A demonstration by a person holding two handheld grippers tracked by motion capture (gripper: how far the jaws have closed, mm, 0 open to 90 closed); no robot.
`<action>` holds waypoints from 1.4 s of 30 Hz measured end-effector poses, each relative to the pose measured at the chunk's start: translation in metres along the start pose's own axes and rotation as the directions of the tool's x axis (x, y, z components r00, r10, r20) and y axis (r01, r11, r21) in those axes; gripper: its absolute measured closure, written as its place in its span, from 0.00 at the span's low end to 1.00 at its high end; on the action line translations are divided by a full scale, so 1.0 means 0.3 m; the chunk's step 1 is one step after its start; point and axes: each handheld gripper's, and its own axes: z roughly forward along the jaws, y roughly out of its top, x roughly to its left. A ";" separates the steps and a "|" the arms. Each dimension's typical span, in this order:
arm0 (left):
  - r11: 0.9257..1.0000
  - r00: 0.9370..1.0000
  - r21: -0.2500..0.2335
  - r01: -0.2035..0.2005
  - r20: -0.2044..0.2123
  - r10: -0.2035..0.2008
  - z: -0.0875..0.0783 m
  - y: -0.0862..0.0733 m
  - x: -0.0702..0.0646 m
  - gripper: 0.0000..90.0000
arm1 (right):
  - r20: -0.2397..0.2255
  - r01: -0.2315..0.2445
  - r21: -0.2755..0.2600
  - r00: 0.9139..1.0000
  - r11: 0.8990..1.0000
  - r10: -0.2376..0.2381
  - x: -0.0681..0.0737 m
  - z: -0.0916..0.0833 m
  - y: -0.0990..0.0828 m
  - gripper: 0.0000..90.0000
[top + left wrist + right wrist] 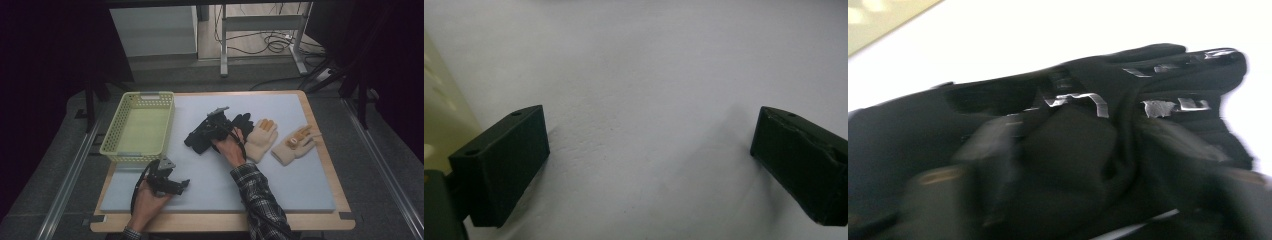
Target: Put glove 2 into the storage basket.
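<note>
black glove [239, 123] sits mid-counter on the pale mat [295, 185], just left of the two cream gloves [261, 139], with the yellow basket [119, 148] off to its left. right gripper [196, 141] is down over it, jaws part-closed around the bunched fabric, can't tell if they're pinching yet. left gripper [184, 185] rests near the front edge, jaws wide apart on nothing. glove looks soft, floppy and light, so i'd grab a thick fold near the cuff, not one finger.

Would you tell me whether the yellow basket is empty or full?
Empty: the high view shows the yellow basket's bare floor, nothing inside.
</note>
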 end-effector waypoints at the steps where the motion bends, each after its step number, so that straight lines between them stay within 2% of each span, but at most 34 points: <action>1: 1.000 1.000 0.000 0.000 0.000 0.000 0.000 0.000 0.000 0.03 | -0.028 -0.026 0.009 0.999 1.000 0.027 0.000 0.000 0.002 0.49; 2: 1.000 1.000 0.004 -0.005 0.000 0.005 -0.001 0.000 0.001 0.03 | -0.023 -0.034 0.014 0.999 0.999 0.034 0.000 -0.001 0.003 0.55; 3: 1.000 1.000 0.004 -0.005 0.000 0.005 -0.001 0.000 0.001 0.03 | 0.000 -0.021 0.022 1.000 1.000 0.021 0.001 -0.005 0.003 0.65; 5: 1.000 1.000 0.004 -0.002 0.000 0.002 -0.001 0.000 0.000 0.03 | 0.005 -0.008 0.021 1.000 1.000 0.008 0.000 -0.017 0.002 0.88; 7: 1.000 1.000 0.004 -0.001 -0.001 0.001 -0.001 0.000 0.000 0.03 | 0.015 0.027 0.017 1.000 0.999 -0.027 0.002 -0.026 0.000 0.93; 10: 1.000 1.000 0.002 -0.003 0.001 0.003 0.000 0.000 0.001 0.03 | 0.001 0.048 0.011 0.999 0.999 -0.048 0.001 -0.042 0.003 0.94; 15: 1.000 1.000 0.006 -0.006 0.000 0.006 -0.001 0.000 0.002 0.03 | -0.050 0.051 -0.048 0.997 0.998 -0.054 0.004 -0.107 0.019 0.94; 17: 1.000 1.000 0.004 -0.004 0.000 0.004 -0.001 0.000 0.002 0.03 | -0.076 0.064 -0.077 0.995 0.995 -0.070 0.011 -0.145 0.027 0.94; 23: 1.000 1.000 0.005 -0.006 0.000 0.006 -0.001 0.000 0.002 0.03 | -0.126 0.107 -0.122 0.984 0.987 -0.122 0.034 -0.252 0.028 0.94; 31: 1.000 1.000 0.004 -0.006 0.000 0.006 -0.001 0.000 0.002 0.03 | -0.233 0.130 -0.163 0.958 0.978 -0.166 0.050 -0.398 -0.029 0.94; 36: 1.000 1.000 -0.001 0.000 -0.001 0.000 0.000 0.000 0.001 0.03 | -0.297 0.161 -0.179 0.932 0.971 -0.209 0.082 -0.487 -0.111 0.94; 42: 1.000 1.000 -0.001 0.003 -0.001 -0.003 0.000 0.000 0.000 0.03 | -0.346 0.193 -0.174 0.906 0.966 -0.243 0.114 -0.546 -0.207 0.94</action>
